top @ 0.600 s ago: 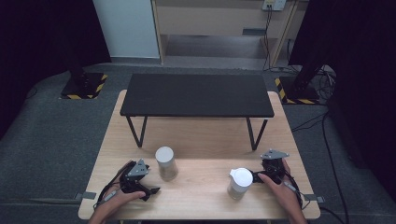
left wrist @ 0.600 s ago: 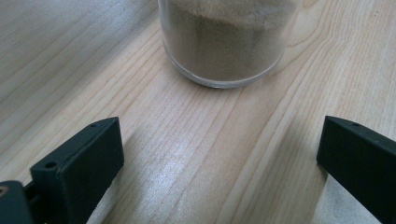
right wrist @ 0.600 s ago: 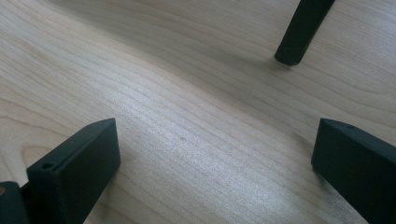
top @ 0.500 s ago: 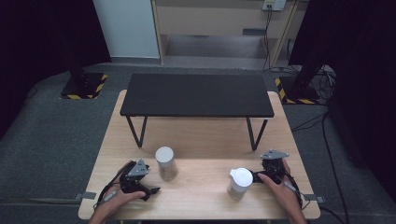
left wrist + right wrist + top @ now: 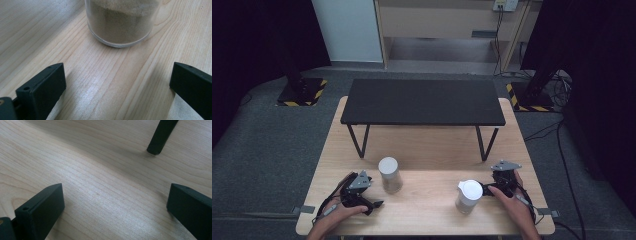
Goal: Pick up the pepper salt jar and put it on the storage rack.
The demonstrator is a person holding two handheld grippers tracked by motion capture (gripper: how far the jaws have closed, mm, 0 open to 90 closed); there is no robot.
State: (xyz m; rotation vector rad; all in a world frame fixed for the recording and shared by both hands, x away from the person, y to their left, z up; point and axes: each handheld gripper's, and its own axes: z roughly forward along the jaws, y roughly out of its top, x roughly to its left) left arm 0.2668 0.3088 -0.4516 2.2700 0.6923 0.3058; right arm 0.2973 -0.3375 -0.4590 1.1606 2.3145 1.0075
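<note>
Light wooden table (image 5: 432,145) on grey carpet floor (image 5: 267,145); black low shelf (image 5: 422,102) spans far half. Dark curtains either side. Left gripper (image 5: 374,204) jaws wide apart, near sand-filled jar (image 5: 390,175) ahead. Right gripper (image 5: 484,190) jaws spread, just beside white-lidded jar (image 5: 468,197), holding nothing.
</note>
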